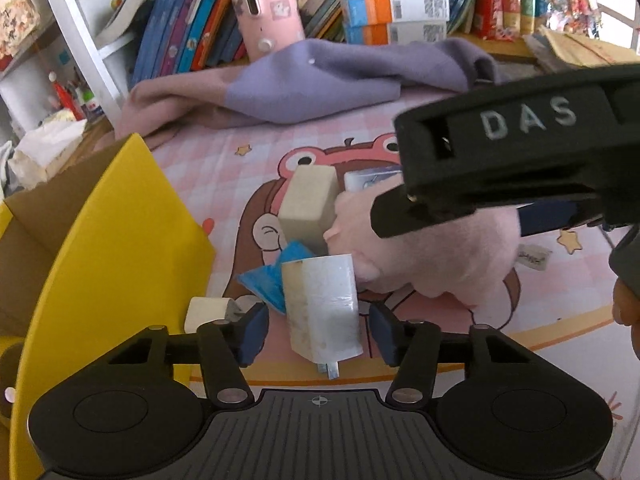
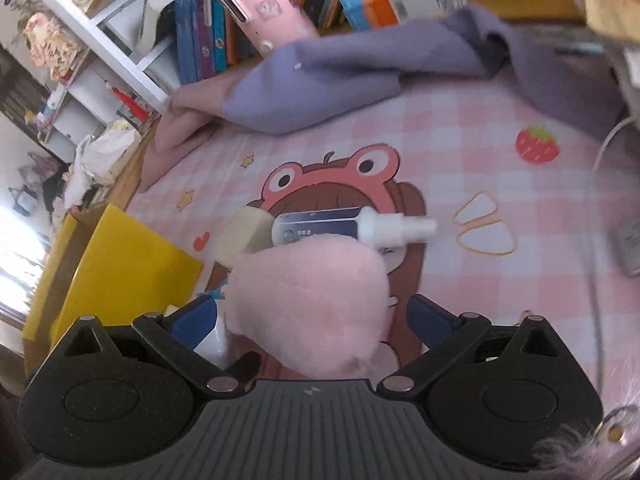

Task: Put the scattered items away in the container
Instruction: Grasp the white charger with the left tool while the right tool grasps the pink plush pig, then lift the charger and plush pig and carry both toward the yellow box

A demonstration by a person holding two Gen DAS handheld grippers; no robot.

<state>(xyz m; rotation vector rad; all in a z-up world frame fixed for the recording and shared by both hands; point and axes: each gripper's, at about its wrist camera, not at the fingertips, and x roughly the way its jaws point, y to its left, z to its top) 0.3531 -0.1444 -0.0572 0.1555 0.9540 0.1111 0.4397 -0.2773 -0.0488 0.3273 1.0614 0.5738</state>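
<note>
A white charger block with metal prongs lies on the pink cartoon mat, between the open fingers of my left gripper; I see no contact. A blue packet, a beige block and a small white piece lie beside it. A pink plush toy sits between the open fingers of my right gripper; it also shows in the left wrist view, under the right gripper's body. A spray bottle lies behind the plush. The yellow cardboard box stands at the left.
A purple and pink cloth lies bunched at the mat's far side. Behind it are a row of books, a pink cylinder and orange-blue boxes. A white cable runs along the right edge.
</note>
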